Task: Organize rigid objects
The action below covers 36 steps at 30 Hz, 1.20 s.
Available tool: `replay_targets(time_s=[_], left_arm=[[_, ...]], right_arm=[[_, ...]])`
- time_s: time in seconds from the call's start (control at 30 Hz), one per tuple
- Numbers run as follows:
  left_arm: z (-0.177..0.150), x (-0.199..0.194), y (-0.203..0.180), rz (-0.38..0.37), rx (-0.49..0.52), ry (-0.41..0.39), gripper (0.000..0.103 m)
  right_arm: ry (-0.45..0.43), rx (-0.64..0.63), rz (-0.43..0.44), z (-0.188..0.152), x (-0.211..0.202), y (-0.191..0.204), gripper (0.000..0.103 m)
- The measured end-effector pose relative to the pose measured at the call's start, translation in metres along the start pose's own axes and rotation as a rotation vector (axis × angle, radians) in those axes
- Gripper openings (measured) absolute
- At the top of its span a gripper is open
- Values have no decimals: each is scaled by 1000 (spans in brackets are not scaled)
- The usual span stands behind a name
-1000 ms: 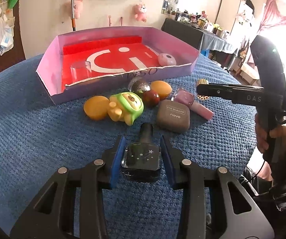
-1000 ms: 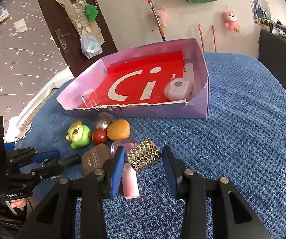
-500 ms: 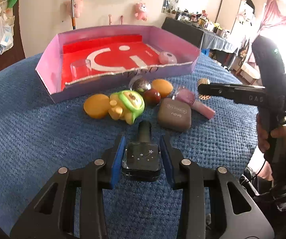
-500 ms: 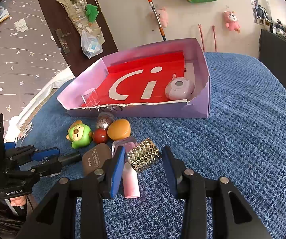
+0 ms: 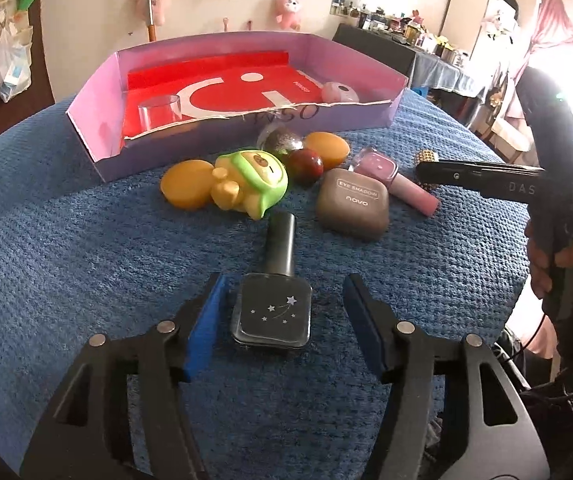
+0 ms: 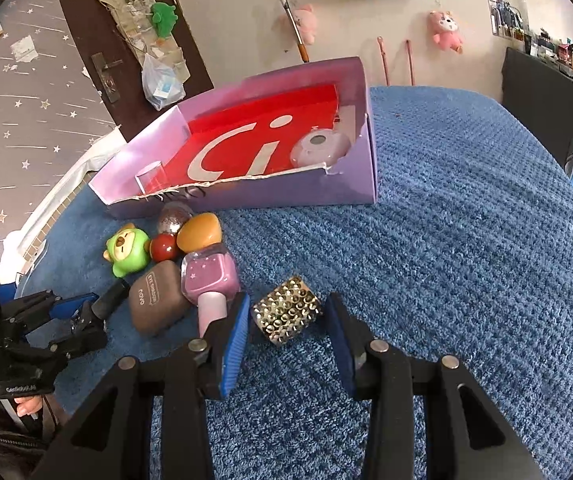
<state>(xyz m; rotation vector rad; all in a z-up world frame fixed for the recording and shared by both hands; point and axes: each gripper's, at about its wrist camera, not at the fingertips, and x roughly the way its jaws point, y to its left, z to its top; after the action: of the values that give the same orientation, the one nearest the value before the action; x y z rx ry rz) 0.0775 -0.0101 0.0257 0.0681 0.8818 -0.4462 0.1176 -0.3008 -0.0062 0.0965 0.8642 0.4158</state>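
Black nail polish bottle (image 5: 272, 312), square body with small white stars and a tall round cap, lies flat on the blue bench cover (image 5: 66, 240) between the left tongs (image 5: 282, 312); jaws just opened, pads clear of it. Right tongs (image 6: 288, 322) narrow, straddling the gold studded cylinder (image 6: 288, 314), small gaps either side.

Cup (image 5: 158, 114) & case (image 5: 340, 92) in box (image 5: 86, 120)

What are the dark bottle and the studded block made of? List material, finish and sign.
Dark bottle: likely glossy glass or hard plastic, sheen on its face, printed stars; matte black cap.
Studded block: shiny gold metal-look studs glint; could be plated plastic.
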Motion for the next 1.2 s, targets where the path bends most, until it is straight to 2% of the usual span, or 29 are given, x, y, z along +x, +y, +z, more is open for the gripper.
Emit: replay_targets(time_s=[0.23,0.47,0.53,0.63,0.77,0.87,0.9,1.0,1.2], left_arm=[[-3,-2,-2,35,-13,-22,58],[-11,-3,-7,94,8,-59,58],[-14,-4,-9,116,21,-78,54],[-19,-7,-6,131,13,-108,44],[-23,-9,-4,120,14,-141,36],[-30,-10,-7,139,20,-189,36],[-33,-10,-7,142,17,-207,36],[-37,-11,-9,158,6,-246,36],[-48,-14,-20,207,5,-322,36]], right_arm=[[-3,-3,14,-3,-1,-1,53],[-13,-24,-20,-4,-4,-2,54],[-17,-35,-37,-3,-5,-2,54],[-21,-52,-45,-2,-5,-1,54],[-15,-92,-60,-2,-1,3,54],[-13,-107,-50,-2,2,6,46],[-12,-114,-41,-2,2,7,39],[-25,-133,-54,-4,1,10,39],[-180,-164,-187,-19,-20,26,37]])
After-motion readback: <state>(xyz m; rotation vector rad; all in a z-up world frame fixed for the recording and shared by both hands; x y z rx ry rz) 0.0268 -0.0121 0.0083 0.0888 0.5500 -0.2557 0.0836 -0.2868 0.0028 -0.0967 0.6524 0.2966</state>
